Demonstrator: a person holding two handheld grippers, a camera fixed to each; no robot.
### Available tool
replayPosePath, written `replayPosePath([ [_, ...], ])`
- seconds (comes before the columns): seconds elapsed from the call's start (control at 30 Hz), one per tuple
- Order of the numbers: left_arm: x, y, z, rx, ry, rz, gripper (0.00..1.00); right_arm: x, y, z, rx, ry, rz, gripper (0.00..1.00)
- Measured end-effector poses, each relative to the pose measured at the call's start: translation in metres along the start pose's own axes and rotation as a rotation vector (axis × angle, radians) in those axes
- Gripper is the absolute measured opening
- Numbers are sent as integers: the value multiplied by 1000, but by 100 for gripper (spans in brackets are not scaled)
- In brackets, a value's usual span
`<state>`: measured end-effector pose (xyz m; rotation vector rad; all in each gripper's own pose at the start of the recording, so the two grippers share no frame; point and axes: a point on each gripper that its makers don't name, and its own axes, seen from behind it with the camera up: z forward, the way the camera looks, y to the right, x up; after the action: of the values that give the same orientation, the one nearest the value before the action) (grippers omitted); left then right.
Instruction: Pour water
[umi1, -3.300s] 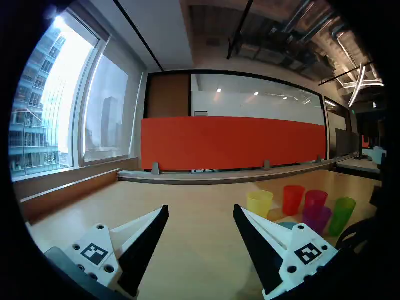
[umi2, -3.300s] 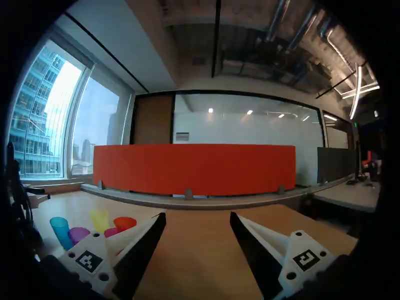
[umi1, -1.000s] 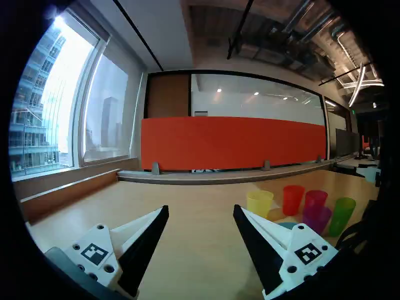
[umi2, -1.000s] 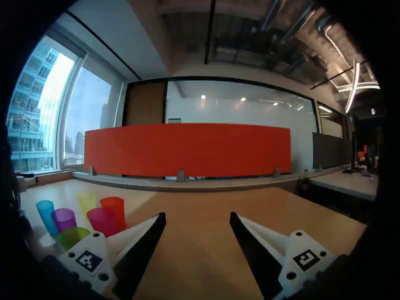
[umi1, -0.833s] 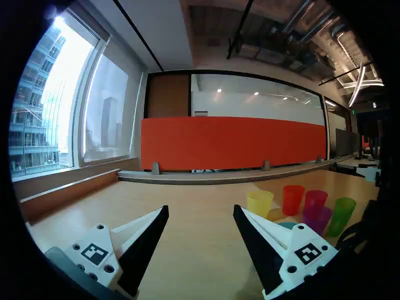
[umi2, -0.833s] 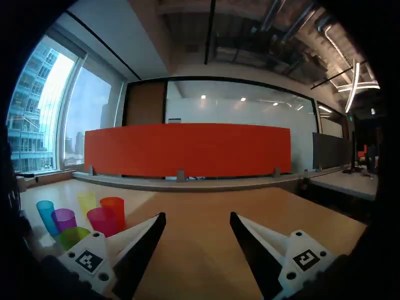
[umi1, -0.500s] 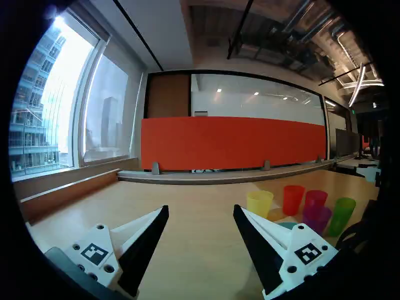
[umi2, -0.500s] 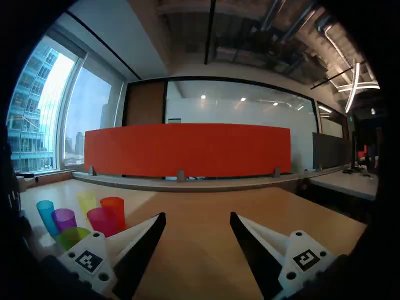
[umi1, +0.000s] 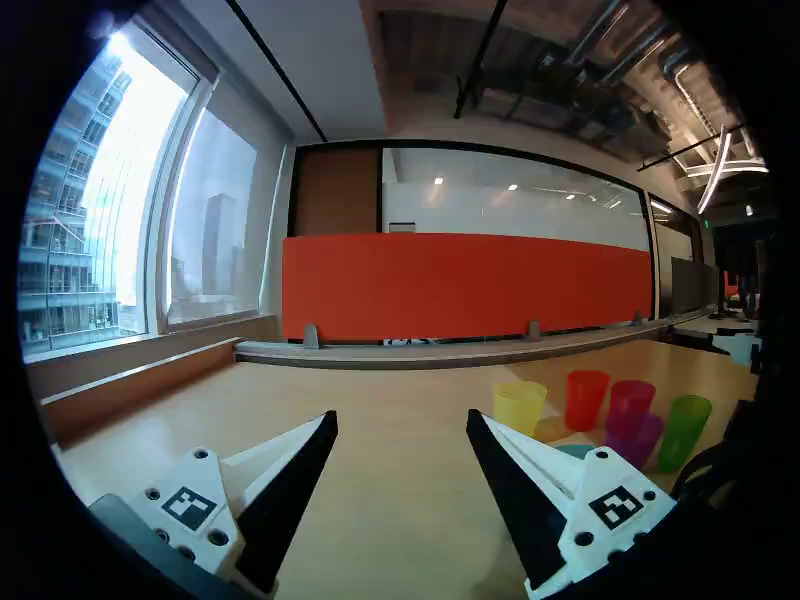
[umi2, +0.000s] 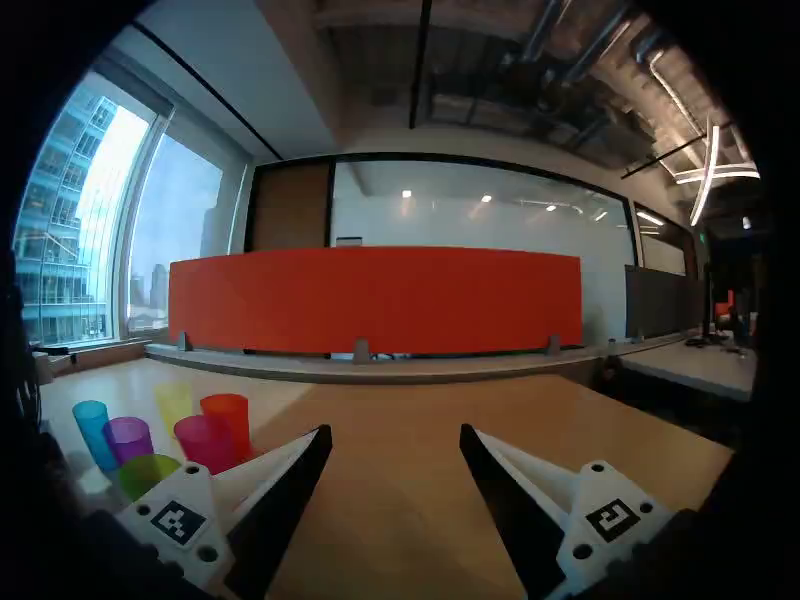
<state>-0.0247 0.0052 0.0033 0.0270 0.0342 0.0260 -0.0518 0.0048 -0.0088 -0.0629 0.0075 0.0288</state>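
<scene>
Wooden table (umi1: 400, 480), 6 coloured cups (umi1: 633, 402) between left hand-held gripper (umi1: 400, 415) and right hand-held gripper (umi2: 393, 430), fingers (umi1: 290, 480) apart on both

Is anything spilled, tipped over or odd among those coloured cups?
Nothing stands out. The coloured cups stand upright, bunched together on the wooden table, and no spill is visible around them.

Left gripper (umi1: 400, 440) and right gripper (umi2: 395, 450) level, apparently gaping, empty.
</scene>
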Motion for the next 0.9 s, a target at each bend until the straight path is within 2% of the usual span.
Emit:
replayPosePath([
  [0.9, -1, 0, 1, 0, 0, -2, 96, -1, 0, -1, 0, 0, 0, 99],
])
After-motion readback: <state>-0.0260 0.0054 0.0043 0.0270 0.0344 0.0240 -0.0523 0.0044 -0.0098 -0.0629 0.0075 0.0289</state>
